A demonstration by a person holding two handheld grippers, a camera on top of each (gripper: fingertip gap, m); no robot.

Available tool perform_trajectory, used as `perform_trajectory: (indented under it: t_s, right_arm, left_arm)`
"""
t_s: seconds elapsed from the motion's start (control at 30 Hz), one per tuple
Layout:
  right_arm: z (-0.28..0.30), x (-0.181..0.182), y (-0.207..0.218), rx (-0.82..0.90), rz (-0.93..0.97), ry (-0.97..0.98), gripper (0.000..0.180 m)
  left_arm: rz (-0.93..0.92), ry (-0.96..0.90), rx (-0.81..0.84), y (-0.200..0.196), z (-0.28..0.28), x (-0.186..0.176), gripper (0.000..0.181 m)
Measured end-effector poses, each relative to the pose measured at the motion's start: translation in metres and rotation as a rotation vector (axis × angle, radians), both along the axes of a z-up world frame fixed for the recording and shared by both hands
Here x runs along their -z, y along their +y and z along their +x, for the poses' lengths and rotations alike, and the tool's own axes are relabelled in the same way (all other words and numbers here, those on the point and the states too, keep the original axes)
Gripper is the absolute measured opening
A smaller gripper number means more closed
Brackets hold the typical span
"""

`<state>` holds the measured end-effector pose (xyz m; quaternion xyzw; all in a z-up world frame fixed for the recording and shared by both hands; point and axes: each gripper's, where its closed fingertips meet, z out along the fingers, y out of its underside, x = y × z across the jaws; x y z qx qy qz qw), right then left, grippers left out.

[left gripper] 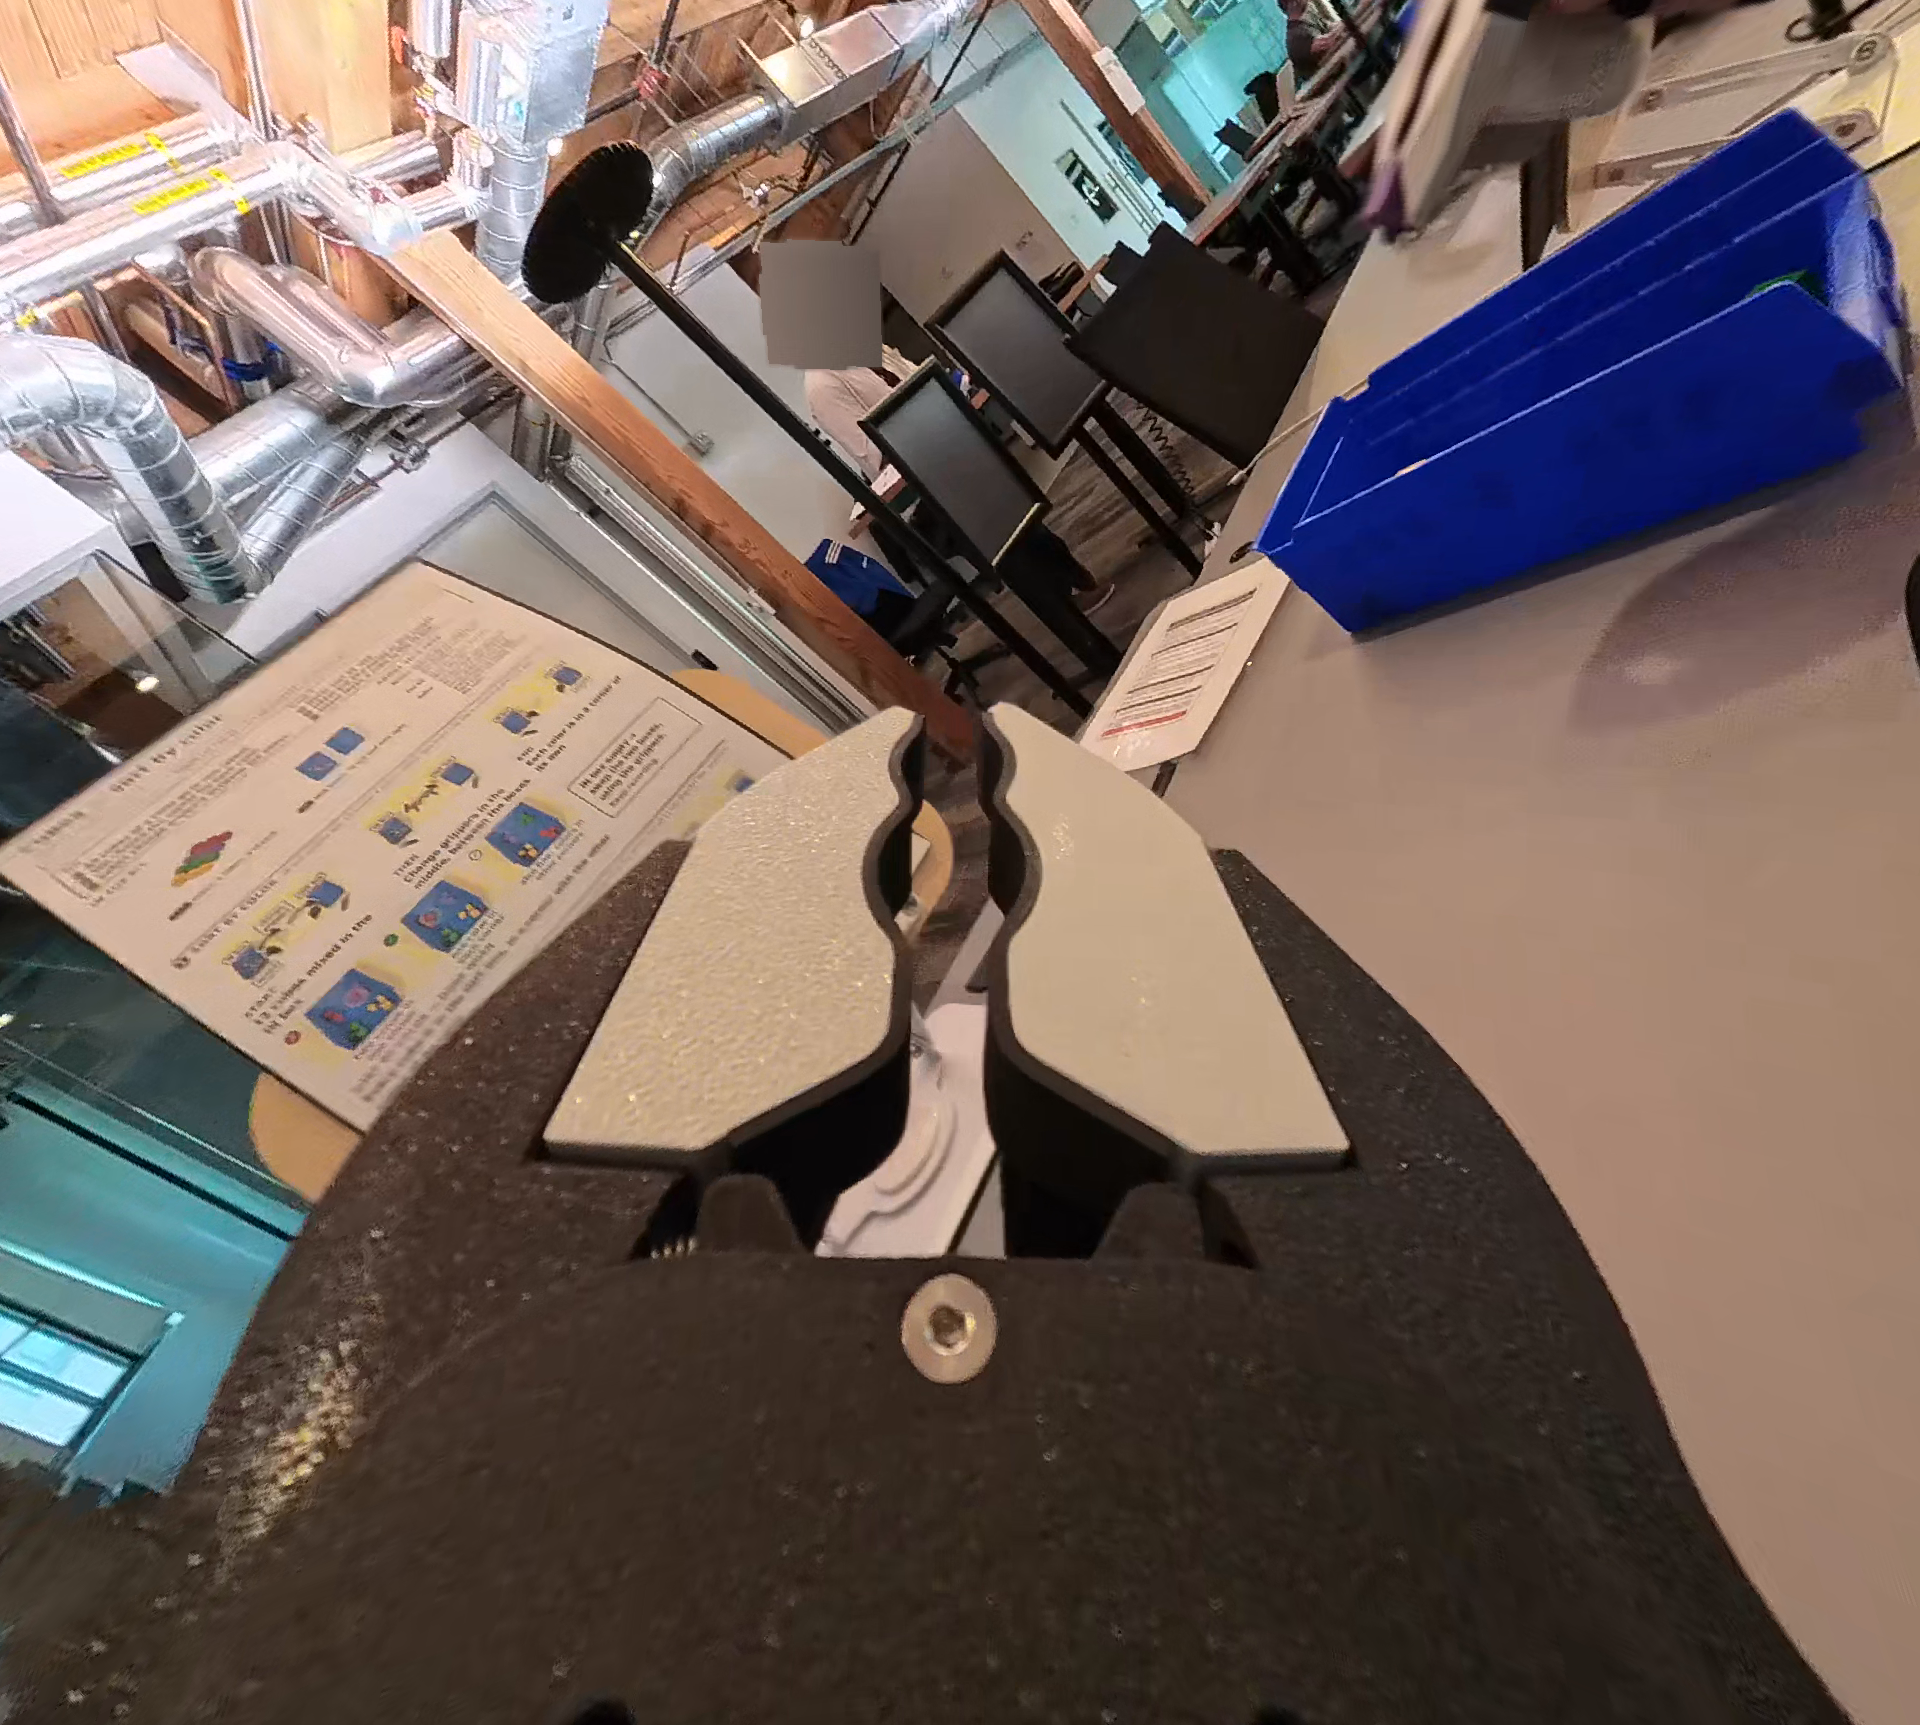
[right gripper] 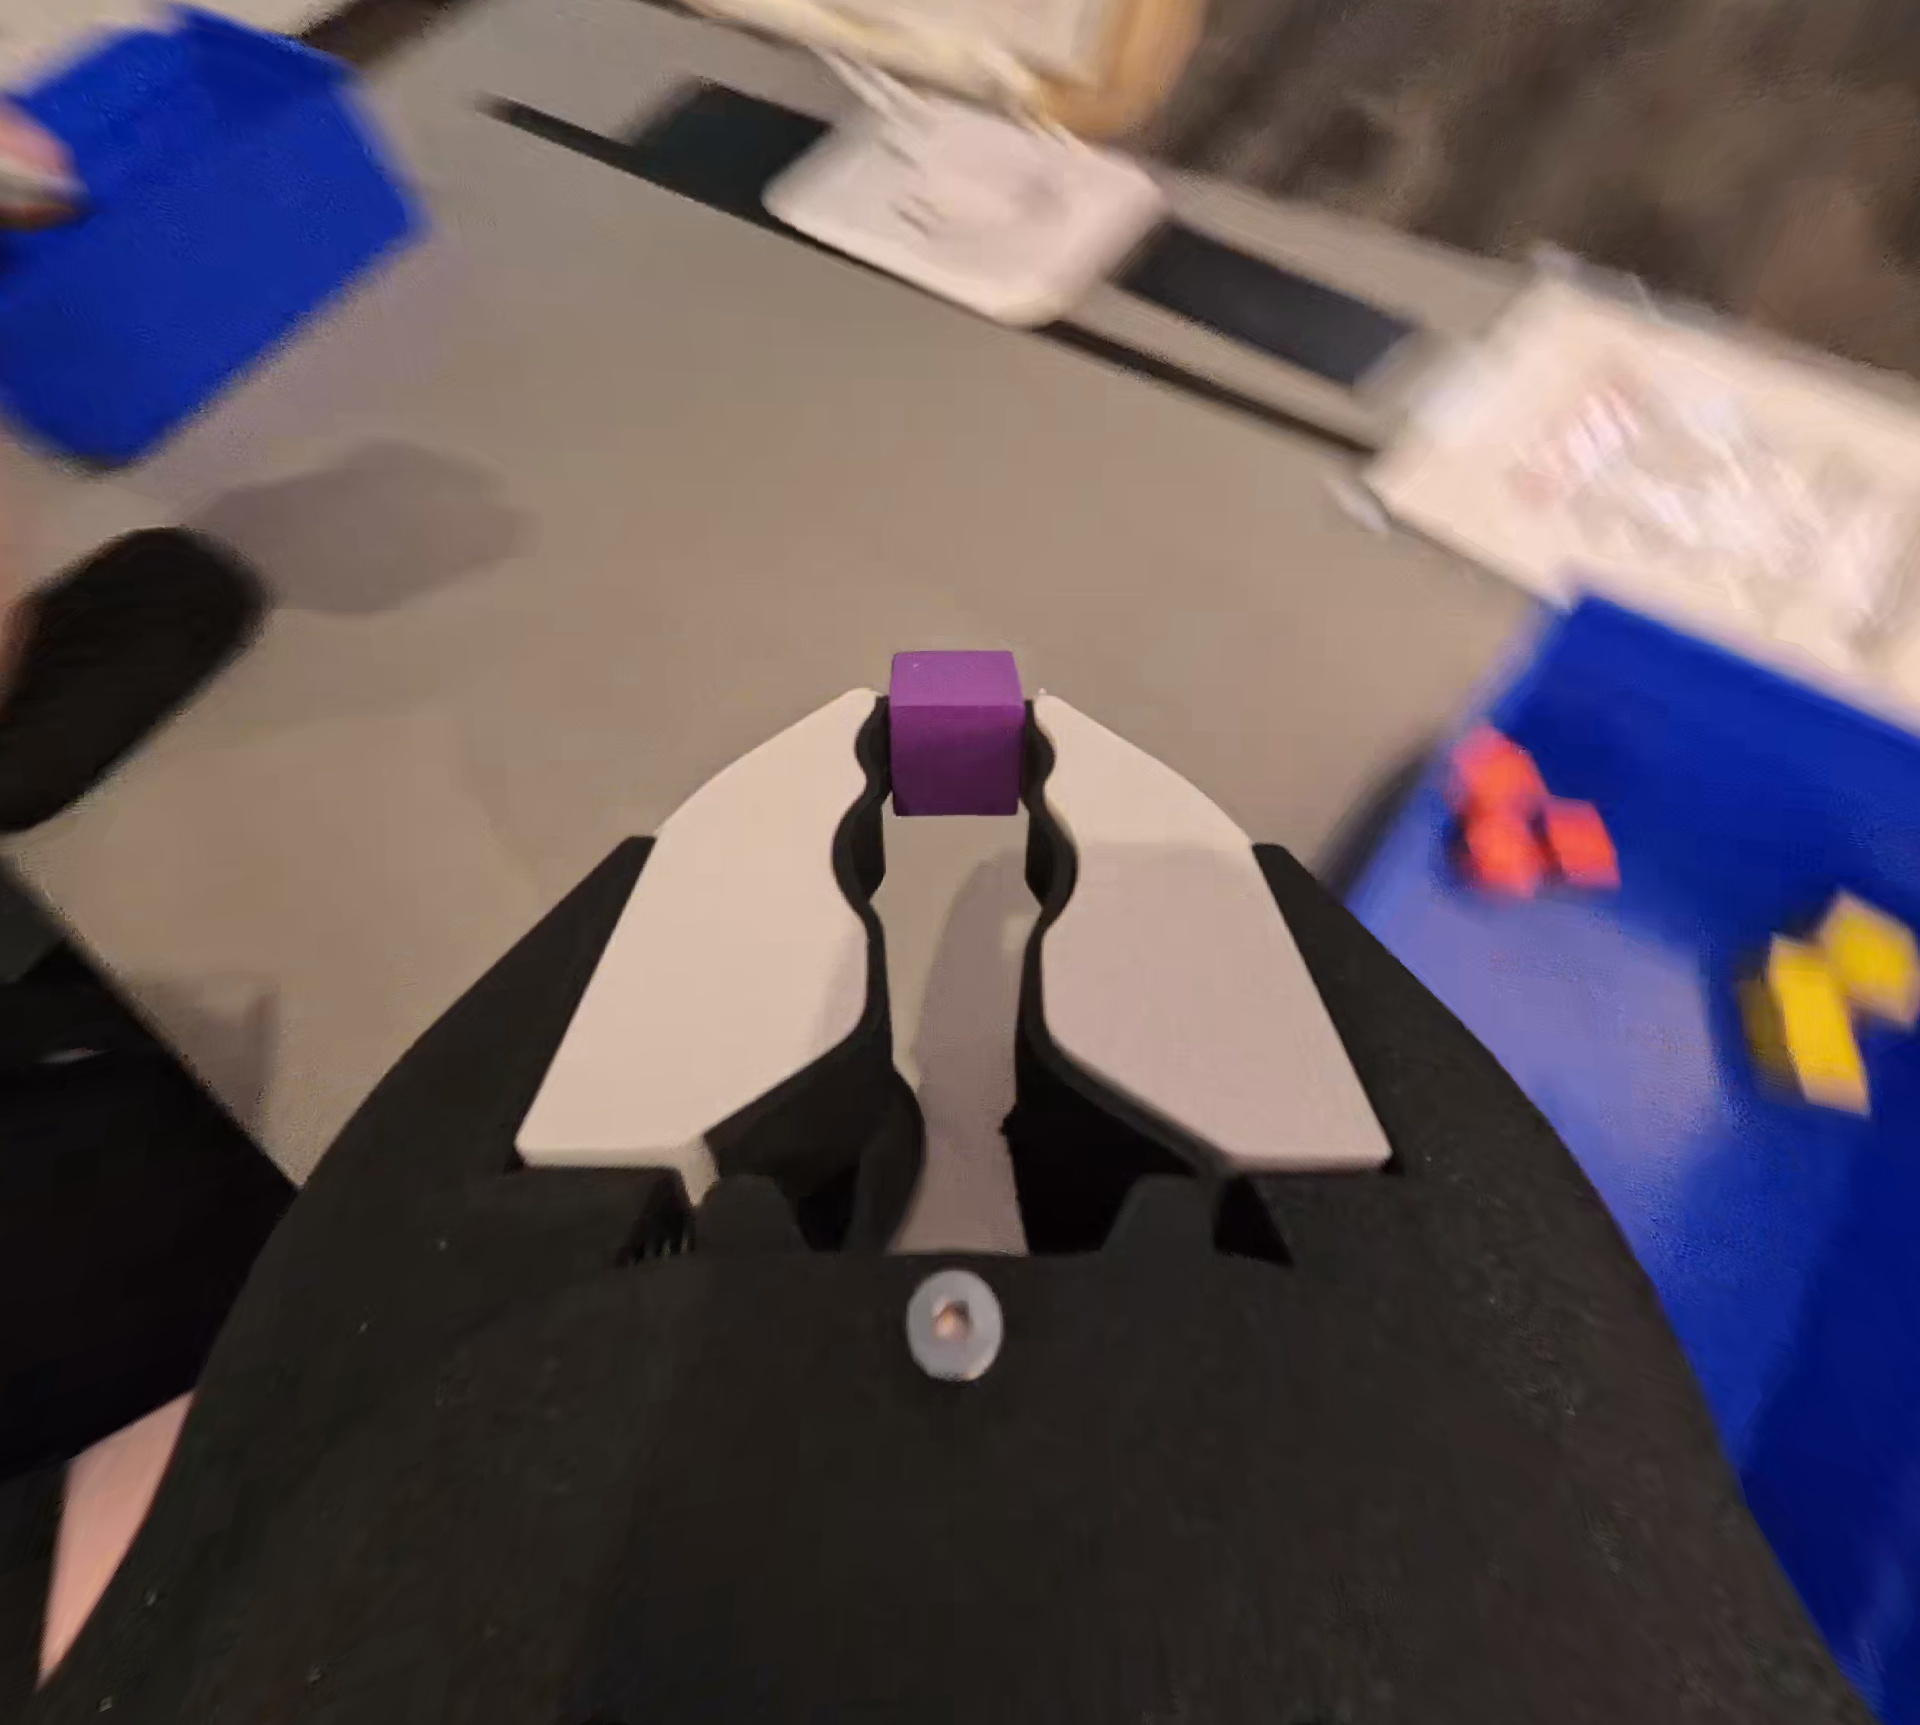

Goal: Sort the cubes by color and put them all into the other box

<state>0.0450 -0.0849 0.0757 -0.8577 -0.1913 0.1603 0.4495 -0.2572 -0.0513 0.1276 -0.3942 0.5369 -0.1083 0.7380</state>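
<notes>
My right gripper (right gripper: pixel 954 707) is shut on a purple cube (right gripper: pixel 954 740) and holds it above the grey table (right gripper: pixel 727 532). To its right is a blue box (right gripper: pixel 1683 740) with red cubes (right gripper: pixel 1527 828) and yellow cubes (right gripper: pixel 1829 1000) lying in separate groups. A second blue box (right gripper: pixel 187 241) sits at the far left, blurred. My left gripper (left gripper: pixel 956 740) is shut and empty, tilted, out past the table edge. In the left wrist view a blue box (left gripper: pixel 1558 449) lies to the right with a green bit (left gripper: pixel 1787 288) inside, and the right gripper (left gripper: pixel 1397 200) hovers above it.
Laminated sheets (right gripper: pixel 1662 449) lie on the table's far side, and one (left gripper: pixel 1195 667) at its edge. An instruction poster (left gripper: pixel 364 834) stands left of my left gripper. A black shape (right gripper: pixel 114 657) sits at the left edge of the right wrist view. Desks, monitors and a person stand beyond.
</notes>
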Motion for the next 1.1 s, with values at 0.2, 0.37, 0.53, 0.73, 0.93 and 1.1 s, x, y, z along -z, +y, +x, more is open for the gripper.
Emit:
perform_trajectory:
  t_s: [0.2, 0.37, 0.53, 0.73, 0.93, 1.1]
  right_arm:
    - [0.125, 0.111, -0.034, 0.395, -0.405, 0.061, 0.022]
    - [0.140, 0.165, -0.040, 0.384, -0.596, 0.121, 0.022]
    - [0.124, 0.195, -0.041, 0.288, -0.743, 0.101, 0.023]
    - [0.126, 0.197, -0.033, 0.296, -0.780, -0.010, 0.023]
    - [0.124, 0.211, -0.029, 0.275, -0.861, -0.080, 0.023]
    - [0.124, 0.219, -0.029, 0.271, -0.894, -0.075, 0.023]
  left_arm:
    - [-0.050, 0.072, 0.003, 0.008, 0.012, 0.031, 0.008]
    - [-0.101, 0.083, 0.031, 0.008, 0.023, 0.041, 0.009]
    - [-0.113, 0.097, 0.005, 0.016, 0.019, 0.048, 0.008]
    - [-0.128, 0.060, 0.014, 0.016, 0.014, 0.040, 0.007]
    - [-0.112, 0.060, 0.013, 0.014, 0.011, 0.036, 0.007]
    - [-0.107, 0.059, 0.017, 0.013, 0.009, 0.035, 0.006]
